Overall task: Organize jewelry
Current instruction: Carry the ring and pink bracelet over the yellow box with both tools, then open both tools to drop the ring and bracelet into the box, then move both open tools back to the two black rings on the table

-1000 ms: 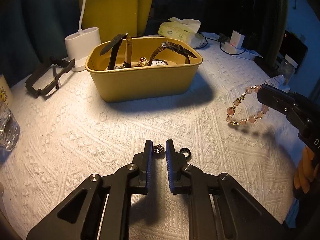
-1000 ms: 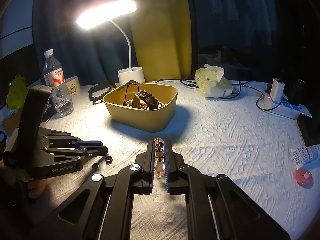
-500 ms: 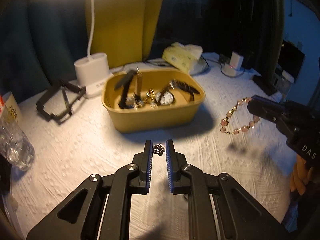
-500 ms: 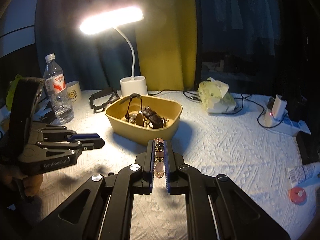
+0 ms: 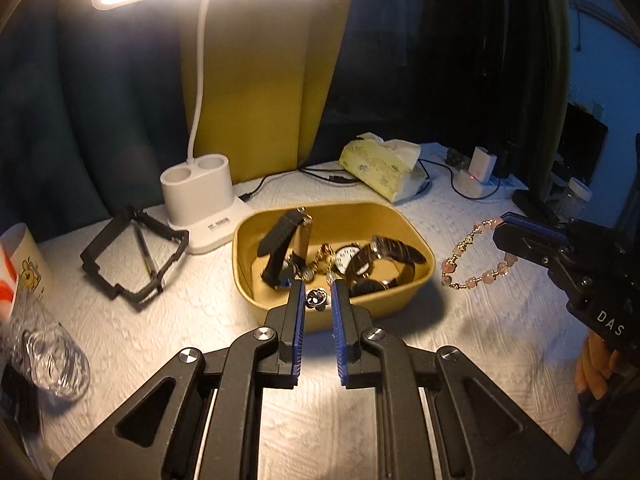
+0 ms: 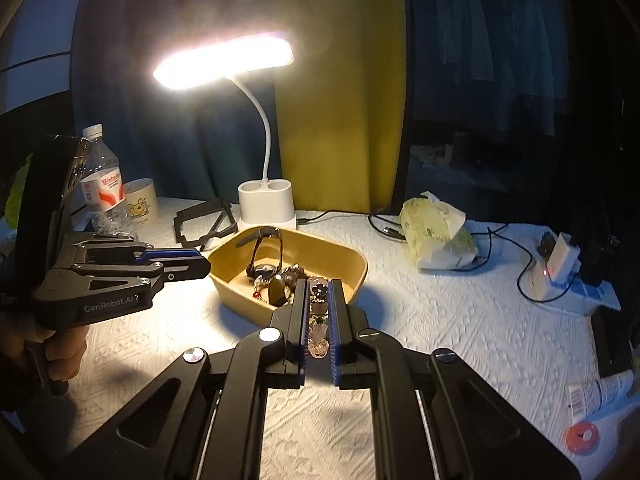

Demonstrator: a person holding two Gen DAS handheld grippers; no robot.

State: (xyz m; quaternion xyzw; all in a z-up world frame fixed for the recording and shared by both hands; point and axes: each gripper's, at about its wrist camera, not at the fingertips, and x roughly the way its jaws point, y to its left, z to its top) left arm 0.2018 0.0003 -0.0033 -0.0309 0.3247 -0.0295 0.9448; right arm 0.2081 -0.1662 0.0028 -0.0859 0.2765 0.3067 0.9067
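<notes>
Since a second ago: both grippers have risen off the tablecloth and moved toward the yellow tray [image 5: 404, 220], which now sits just beyond the left fingertips.
Left gripper [image 5: 318, 300]: fingers narrow, pinching a small silver ring [image 5: 314, 299] near their tips, at the tray's near rim; whether it is already over the opening I cannot tell.
Right gripper [image 6: 319, 312]: fingers narrow, clamped on a pink bead bracelet [image 5: 472, 256], held in the air just to the right of the tray in the left view.
Bracelet lie: in the left view it hangs as a loop from the fingertips, long axis roughly level, stretching from the gripper toward the tray. In the right view the beads run lengthwise along the fingers.
Tray contents: several watches [image 5: 372, 258] and a gold chain; one dark strap stands upright.
Step in hand: carrying both pieces to the tray, by my reading.
Next move: bring each piece over the opening, lower it past the rim, then part the fingers. The upright strap could snag the bracelet loop.
Nearby: desk lamp [image 5: 200, 196], tissue pack [image 5: 380, 168], water bottle [image 6: 102, 184].
</notes>
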